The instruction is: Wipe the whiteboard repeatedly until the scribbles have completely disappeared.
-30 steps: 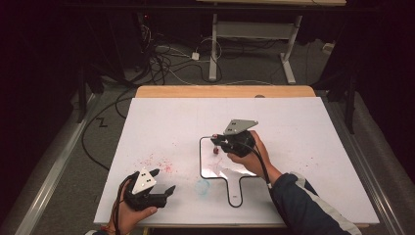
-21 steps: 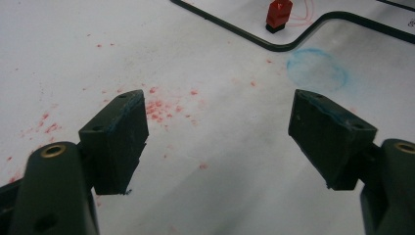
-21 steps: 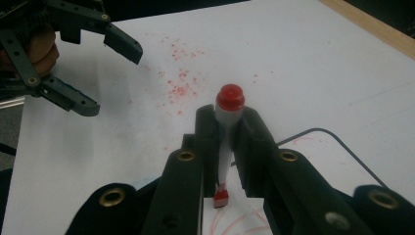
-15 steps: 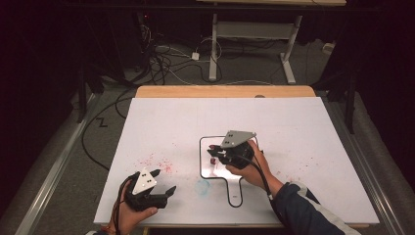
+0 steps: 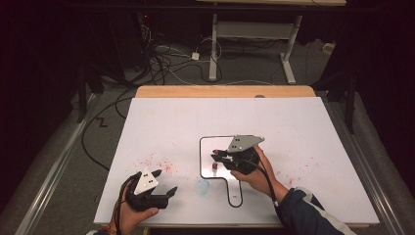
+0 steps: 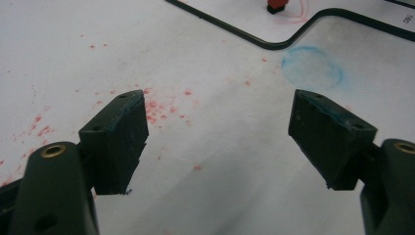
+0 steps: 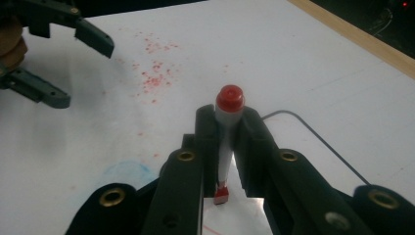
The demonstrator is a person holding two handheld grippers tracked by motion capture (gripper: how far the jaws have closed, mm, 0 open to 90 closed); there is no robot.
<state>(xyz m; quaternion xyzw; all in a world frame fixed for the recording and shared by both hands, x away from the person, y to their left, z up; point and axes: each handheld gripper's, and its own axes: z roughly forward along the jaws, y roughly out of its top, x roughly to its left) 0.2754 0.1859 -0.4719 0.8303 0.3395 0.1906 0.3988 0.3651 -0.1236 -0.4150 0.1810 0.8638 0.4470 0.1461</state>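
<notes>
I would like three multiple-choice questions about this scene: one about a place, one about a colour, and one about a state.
1. Where does the marker stand?
A. Inside the black outline on the white sheet
B. On the wooden table edge
C. On the floor

2. What colour is the marker's end cap?
A. Green
B. Red
C. Yellow

3. How is the left tool?
A. Shut on the marker
B. Shut on nothing
C. Open

Answers:
1 A, the high view shows its tip within the outlined shape.
2 B, the right gripper view shows a red cap above the right tool.
3 C, bare sheet shows between its two pads.
</notes>
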